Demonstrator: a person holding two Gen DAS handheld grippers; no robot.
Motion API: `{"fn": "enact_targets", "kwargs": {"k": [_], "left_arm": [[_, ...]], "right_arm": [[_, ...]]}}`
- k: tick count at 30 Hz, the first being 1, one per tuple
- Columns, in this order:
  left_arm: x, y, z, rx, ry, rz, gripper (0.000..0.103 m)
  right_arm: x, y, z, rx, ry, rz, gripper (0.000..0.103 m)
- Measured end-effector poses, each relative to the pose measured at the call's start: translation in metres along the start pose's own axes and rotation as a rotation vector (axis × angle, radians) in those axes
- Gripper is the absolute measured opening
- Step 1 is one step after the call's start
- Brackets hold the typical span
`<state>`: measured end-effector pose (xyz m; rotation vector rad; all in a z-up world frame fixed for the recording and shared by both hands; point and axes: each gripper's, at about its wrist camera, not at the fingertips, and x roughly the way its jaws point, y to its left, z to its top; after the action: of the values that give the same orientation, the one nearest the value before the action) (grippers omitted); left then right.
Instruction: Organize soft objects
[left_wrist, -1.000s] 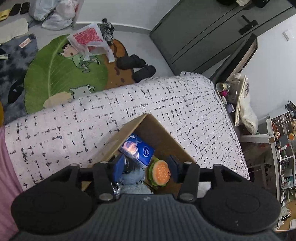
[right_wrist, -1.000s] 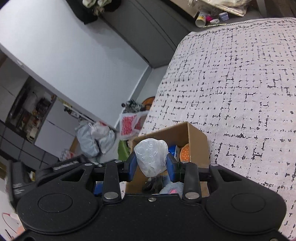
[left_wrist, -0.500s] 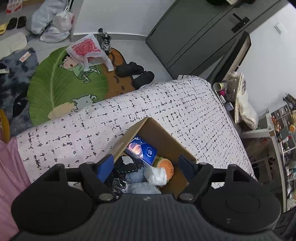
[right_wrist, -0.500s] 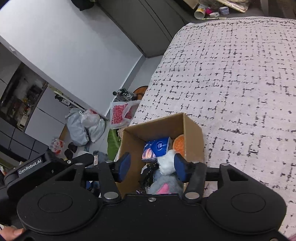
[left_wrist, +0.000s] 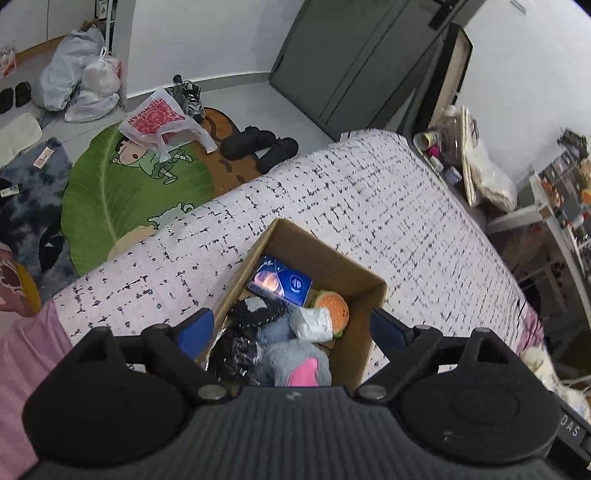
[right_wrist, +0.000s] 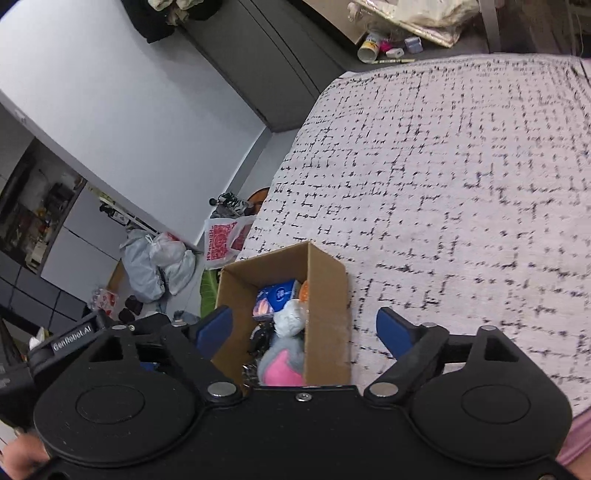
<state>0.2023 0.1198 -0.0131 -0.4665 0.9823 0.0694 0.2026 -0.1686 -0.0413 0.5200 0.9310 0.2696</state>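
A brown cardboard box (left_wrist: 332, 266) stands on the white, black-flecked bed cover (left_wrist: 369, 192); it also shows in the right wrist view (right_wrist: 328, 295). Inside lie a blue packet (left_wrist: 282, 282), an orange burger plush (left_wrist: 332, 306), a white crumpled bag (left_wrist: 312, 325), a grey and pink plush (left_wrist: 295, 365) and a black item (left_wrist: 243, 332). The white bag (right_wrist: 290, 321) and grey-pink plush (right_wrist: 282, 363) show in the right view too. My left gripper (left_wrist: 291, 328) is open and empty above the box. My right gripper (right_wrist: 304, 328) is open and empty above the box.
Beyond the bed's edge lie a green leaf rug (left_wrist: 122, 192), a red-printed plastic bag (left_wrist: 159, 118), black slippers (left_wrist: 258, 144) and white sacks (left_wrist: 81, 85). A dark wardrobe (left_wrist: 362, 59) stands behind. A cluttered bedside surface (left_wrist: 454, 147) is on the right.
My right gripper opened and dropped the white bag into the box. Both grippers opened wider and rose away from the box.
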Motion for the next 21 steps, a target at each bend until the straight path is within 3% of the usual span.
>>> {"fn": "enact_targets", "kwargs": {"k": [11,21], "left_arm": [[-0.033,-0.031,-0.017,0.114,-0.046,0.055,0.096],[-0.078,-0.044,-0.059,0.216,-0.061,0.07,0.097]], "right_arm": [[-0.056,-0.007,-0.007,-0.097,-0.056,-0.036,0.102],[-0.108,-0.009,-0.021,-0.186,-0.081,-0.12,0.103]]}}
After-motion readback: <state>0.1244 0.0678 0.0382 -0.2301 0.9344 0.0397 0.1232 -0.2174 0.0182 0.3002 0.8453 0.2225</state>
